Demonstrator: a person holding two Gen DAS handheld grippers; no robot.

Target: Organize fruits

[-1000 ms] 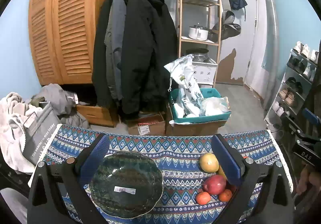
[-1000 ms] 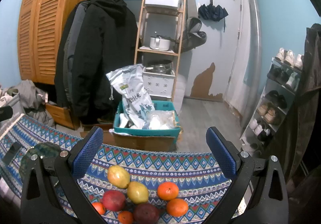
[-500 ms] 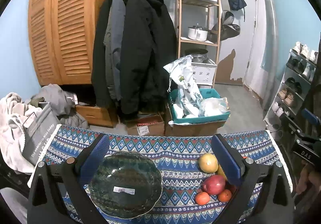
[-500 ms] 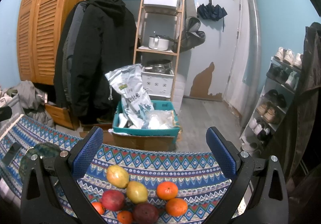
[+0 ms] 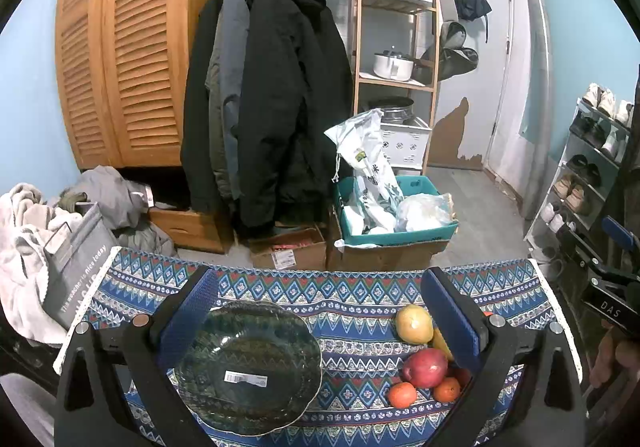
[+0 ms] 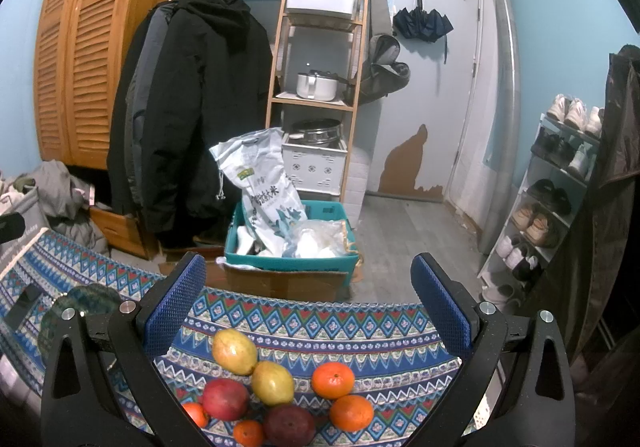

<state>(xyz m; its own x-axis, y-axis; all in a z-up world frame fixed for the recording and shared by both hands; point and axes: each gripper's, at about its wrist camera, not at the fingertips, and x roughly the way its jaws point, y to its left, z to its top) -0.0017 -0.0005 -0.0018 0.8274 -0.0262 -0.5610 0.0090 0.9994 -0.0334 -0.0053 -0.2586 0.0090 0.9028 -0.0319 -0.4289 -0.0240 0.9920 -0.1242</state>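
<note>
A dark green glass plate (image 5: 248, 367) with a barcode sticker lies on the patterned tablecloth (image 5: 344, 295), between the fingers of my open, empty left gripper (image 5: 320, 311). To its right lie a yellow-red mango (image 5: 414, 323), a red apple (image 5: 425, 367) and small oranges (image 5: 402, 394). In the right wrist view my right gripper (image 6: 308, 303) is open and empty above the fruit pile: two yellow mangoes (image 6: 234, 351), a red apple (image 6: 225, 399), a dark red fruit (image 6: 289, 424) and several oranges (image 6: 333, 380). The plate's edge (image 6: 94, 295) shows at the left there.
The table's far edge runs just past the fruit. Beyond it stand a teal bin (image 5: 396, 223) with bags on cardboard boxes, hanging coats (image 5: 272, 103), a wooden shelf (image 5: 396, 47) and a shoe rack (image 6: 552, 199). A grey bag (image 5: 76, 271) sits at the table's left end.
Both views have shifted very slightly; the fruit and plate have not moved. Both grippers stay open.
</note>
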